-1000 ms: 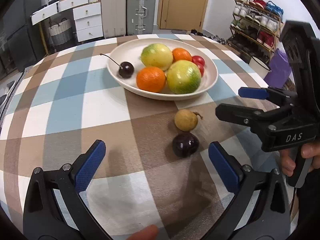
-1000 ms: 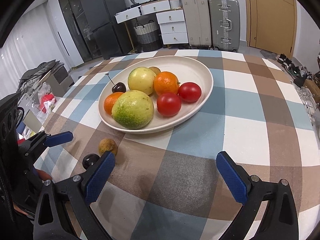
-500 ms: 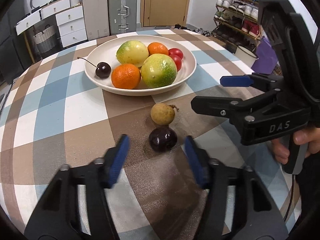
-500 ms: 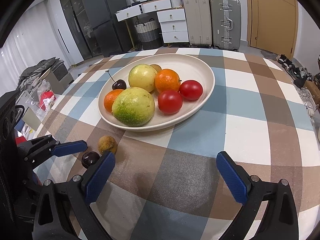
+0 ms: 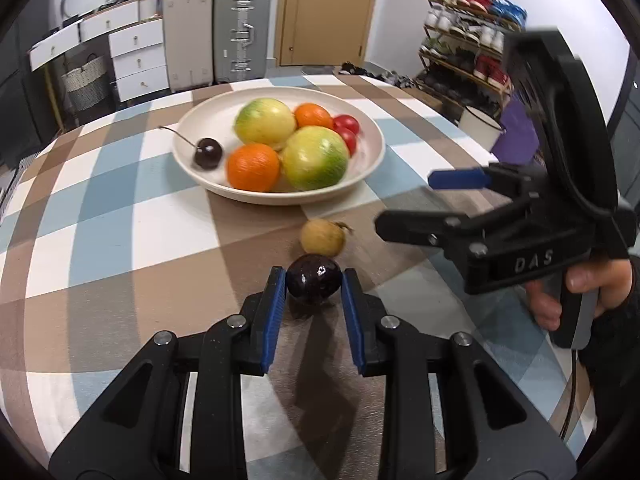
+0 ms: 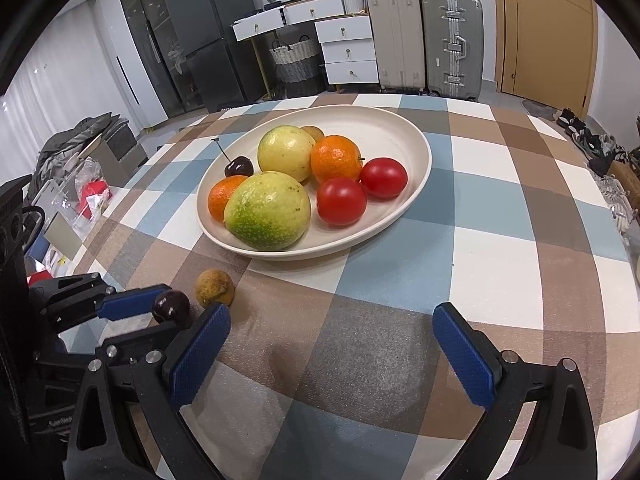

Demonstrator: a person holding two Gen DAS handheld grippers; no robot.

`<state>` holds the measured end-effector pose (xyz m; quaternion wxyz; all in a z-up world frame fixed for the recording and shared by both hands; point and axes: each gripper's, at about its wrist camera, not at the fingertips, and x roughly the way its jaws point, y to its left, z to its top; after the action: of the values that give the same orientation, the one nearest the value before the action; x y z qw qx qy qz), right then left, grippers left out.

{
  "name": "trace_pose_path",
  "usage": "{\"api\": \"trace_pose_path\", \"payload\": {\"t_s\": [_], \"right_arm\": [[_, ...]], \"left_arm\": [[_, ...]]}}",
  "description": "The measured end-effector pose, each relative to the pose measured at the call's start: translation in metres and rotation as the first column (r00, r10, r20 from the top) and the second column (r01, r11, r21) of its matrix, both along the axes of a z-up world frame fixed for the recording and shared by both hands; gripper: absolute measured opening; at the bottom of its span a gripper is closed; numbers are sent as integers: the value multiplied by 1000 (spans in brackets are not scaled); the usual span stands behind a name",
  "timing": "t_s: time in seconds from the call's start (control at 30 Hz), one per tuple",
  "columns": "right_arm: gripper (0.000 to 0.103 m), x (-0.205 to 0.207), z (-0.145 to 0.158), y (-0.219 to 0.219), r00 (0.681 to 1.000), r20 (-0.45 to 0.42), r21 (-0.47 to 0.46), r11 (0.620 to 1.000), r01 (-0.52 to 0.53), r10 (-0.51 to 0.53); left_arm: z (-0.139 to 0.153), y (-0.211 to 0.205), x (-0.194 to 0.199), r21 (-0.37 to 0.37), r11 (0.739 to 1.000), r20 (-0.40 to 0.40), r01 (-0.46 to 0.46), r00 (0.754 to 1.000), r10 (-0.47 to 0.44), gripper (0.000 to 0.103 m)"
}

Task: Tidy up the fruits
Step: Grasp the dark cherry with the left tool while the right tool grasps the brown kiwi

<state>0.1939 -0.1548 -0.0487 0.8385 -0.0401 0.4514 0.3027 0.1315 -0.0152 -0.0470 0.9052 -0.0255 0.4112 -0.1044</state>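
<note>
My left gripper [image 5: 314, 286] is shut on a dark purple fruit [image 5: 314, 283] that rests on the checked tablecloth; the fruit also shows in the right wrist view [image 6: 171, 306]. A small tan fruit [image 5: 322, 236] lies just beyond it, toward the cream bowl [image 5: 368, 168]. The bowl [image 6: 416, 184] holds two green-yellow fruits, two oranges, two red tomatoes and a cherry [image 5: 207, 153]. My right gripper [image 6: 332, 336] is open and empty, held above the table to the right of the left one; it also shows in the left wrist view [image 5: 444, 200].
The checked tablecloth [image 6: 500, 208] covers a round table. Suitcases [image 6: 452, 40], white drawers and a fridge stand behind it. A shoe rack [image 5: 468, 40] and a purple bag [image 5: 518, 136] are off the table's right edge.
My left gripper moved forward and closed its wide-open fingers onto the dark purple fruit. The right gripper stayed open and barely shifted.
</note>
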Motion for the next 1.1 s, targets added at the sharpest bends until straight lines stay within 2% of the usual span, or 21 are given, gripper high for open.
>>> {"api": "trace_pose_path", "payload": {"t_s": [0.23,0.37,0.67,0.77,0.83,0.97,1.03,1.1], "right_arm": [[103,-6,-1,10,999,-6,-13,999,-48,48],[102,-14,-4,25,997,-7,-51,996,-79,79],[101,-34,-4,65,983,67,-157,974,-161,173],[90,-36,-4,74,979,83,-176,969,-172,189],[76,-38,-3,79,975,80,-177,965,-192,209],[66,-39,-3,87,971,81,-169,963,-210,226],[55,-40,-2,89,967,82,-162,961,-224,240],[53,-41,-2,90,965,84,-152,960,-234,248]], "left_arm": [[12,24,-2,-37,996,46,-78,996,80,25],[19,34,-5,-45,992,81,-122,989,125,25],[28,58,-8,-76,976,109,-204,971,211,25],[28,62,-8,-86,972,111,-217,968,226,25],[29,64,-9,-88,970,116,-227,965,236,25],[29,68,-9,-96,966,112,-240,962,250,25],[28,67,-9,-94,967,105,-238,963,247,25],[27,65,-9,-86,969,102,-231,966,239,25]]}}
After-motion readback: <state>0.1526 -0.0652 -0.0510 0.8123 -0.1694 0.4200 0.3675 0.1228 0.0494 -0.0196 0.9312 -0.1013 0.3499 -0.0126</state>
